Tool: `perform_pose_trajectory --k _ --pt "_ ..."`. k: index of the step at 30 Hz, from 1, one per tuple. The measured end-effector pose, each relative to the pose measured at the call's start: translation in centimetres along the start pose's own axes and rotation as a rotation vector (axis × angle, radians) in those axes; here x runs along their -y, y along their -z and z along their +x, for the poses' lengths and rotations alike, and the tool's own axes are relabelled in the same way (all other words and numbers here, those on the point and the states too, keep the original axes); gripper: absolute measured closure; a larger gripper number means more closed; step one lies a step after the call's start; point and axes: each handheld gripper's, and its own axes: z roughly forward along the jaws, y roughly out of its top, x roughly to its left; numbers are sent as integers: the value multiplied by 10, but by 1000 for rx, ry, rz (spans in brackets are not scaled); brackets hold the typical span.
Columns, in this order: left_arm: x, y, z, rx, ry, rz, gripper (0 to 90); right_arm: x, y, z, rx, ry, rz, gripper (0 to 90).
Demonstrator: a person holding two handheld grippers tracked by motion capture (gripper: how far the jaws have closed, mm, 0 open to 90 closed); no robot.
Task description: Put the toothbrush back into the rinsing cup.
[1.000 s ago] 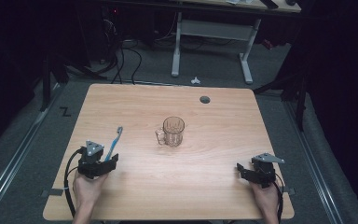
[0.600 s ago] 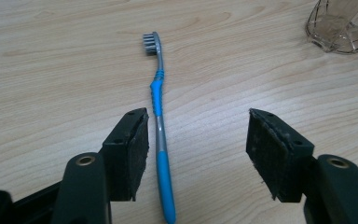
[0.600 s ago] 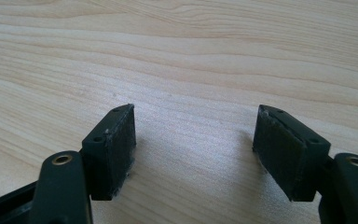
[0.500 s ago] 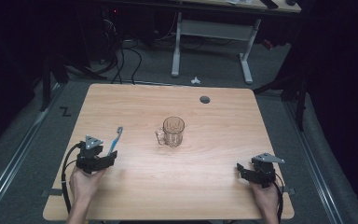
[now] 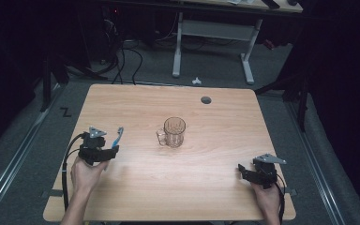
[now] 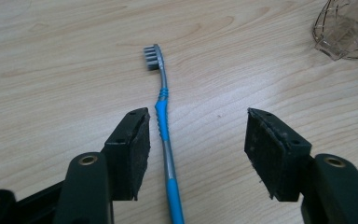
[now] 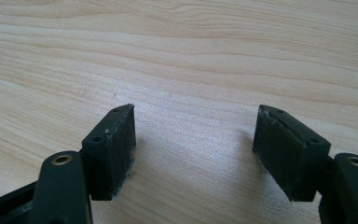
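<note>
Two claws are at work, and the left claw (image 6: pixel 193 149) is the one that matters now: its jaws stand wide apart over the blue and grey toothbrush (image 6: pixel 164 135), which lies flat on the table (image 5: pixel 215 183) with its bristle head pointing away from the jaws, toward twelve o'clock in the left gripper view. The handle runs much closer to the jaw at nine o'clock than to the one at three, so the grasp is off-centre.

To take it well, I would judge that the claw should shift slightly toward nine o'clock until the handle sits midway between the jaws, then drop so the pads straddle the ribbed blue grip section rather than the thin neck. Lower until the pads nearly touch the wood, since the handle is slim and lies flat. Close slowly and squarely, or the handle may roll or skid sideways.

From the high view, the clear glass mug (image 5: pixel 172 132) stands at about three o'clock of the toothbrush, well apart. The right claw (image 7: pixel 193 149) rests wide and empty near the table's near right corner.
</note>
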Motion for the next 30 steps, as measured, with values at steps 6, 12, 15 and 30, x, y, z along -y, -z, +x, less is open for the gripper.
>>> perform_pose_trajectory --k 6,12,15,30 --pt "-9 -2 2 20 -20 22 421 0 0 0 1 0 0 300" --pt "-16 -6 3 6 -56 18 453 0 0 0 0 3 0 299" --pt "-23 -12 4 -13 -58 66 440 0 0 0 -1 3 0 299" --pt "-49 -26 6 -26 -71 144 431 0 0 0 -2 8 -2 298"
